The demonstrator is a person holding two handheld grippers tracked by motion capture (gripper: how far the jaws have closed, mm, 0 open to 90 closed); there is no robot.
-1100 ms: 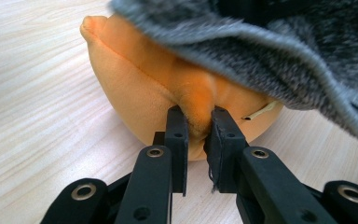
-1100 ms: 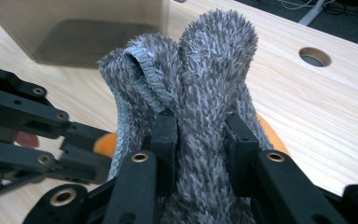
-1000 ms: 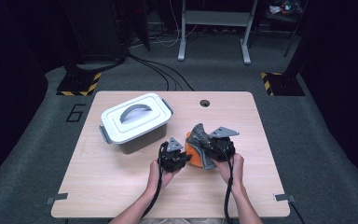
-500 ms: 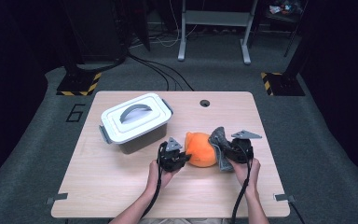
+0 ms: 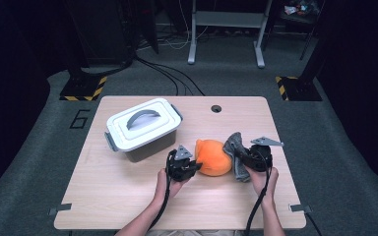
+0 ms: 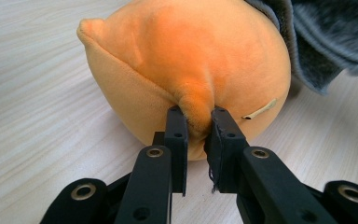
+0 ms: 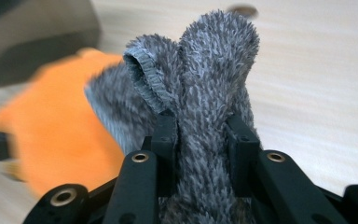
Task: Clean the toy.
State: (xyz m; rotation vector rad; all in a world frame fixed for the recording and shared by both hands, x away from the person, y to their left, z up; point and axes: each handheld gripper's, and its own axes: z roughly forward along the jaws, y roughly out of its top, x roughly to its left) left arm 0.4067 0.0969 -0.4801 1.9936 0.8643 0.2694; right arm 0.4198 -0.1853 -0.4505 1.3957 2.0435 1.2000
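An orange plush ball lies on the wooden table between my two grippers. My left gripper sits at its left side, shut on a pinch of the orange fabric. A fuzzy grey cloth hangs at the plush's right, and my right gripper is shut on a fold of it. In the right gripper view the orange plush shows blurred to the left of the grey cloth. The grey cloth also drapes over the plush's far side in the left gripper view.
A white lidded box with a grey handle stands at the back left of the table, close to my left gripper. A round cable hole sits near the far edge. Bare wood lies in front of both hands.
My right gripper has pulled the grey cloth off to the right, uncovering the orange plush. The left gripper has stayed put, holding the plush.
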